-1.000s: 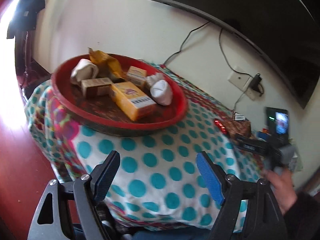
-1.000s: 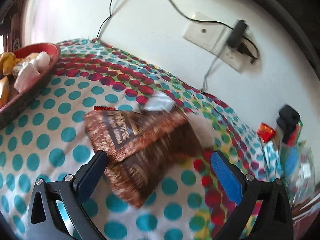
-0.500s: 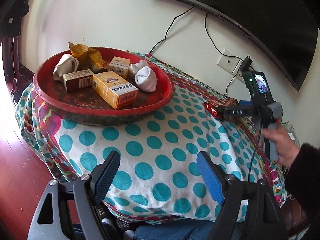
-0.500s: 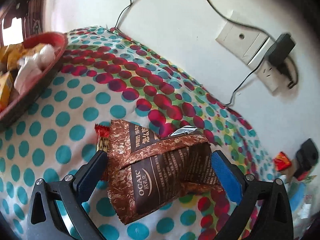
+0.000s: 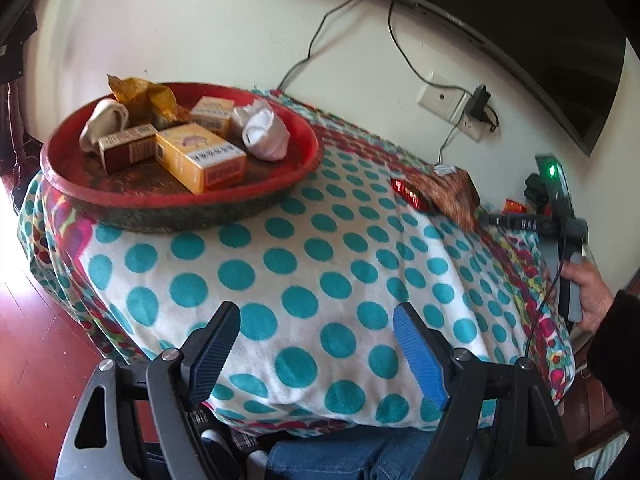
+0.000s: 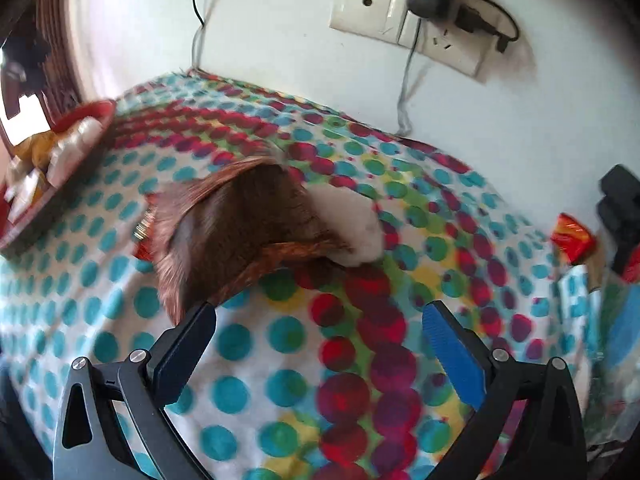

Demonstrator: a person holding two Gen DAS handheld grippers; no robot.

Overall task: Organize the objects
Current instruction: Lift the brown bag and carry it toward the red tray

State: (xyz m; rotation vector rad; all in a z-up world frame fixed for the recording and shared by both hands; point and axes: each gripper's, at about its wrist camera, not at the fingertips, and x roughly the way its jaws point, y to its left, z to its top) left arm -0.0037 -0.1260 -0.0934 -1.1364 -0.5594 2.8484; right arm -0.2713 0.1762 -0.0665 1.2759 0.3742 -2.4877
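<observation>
Right hand-held gripper: fingers spread wide, nothing between them, low over the polka-dot cloth covering the table. Brown snack bag lies on the cloth just ahead, its near edge beside the left finger; blurred, contact uncertain. White lump against the bag's far side.

Left hand-held gripper: also spread and empty, at the table's near edge. Red tray sits further back to the left, holding a yellow box, a brown box, white bundles and a yellow wrapper. Wall socket behind.
</observation>
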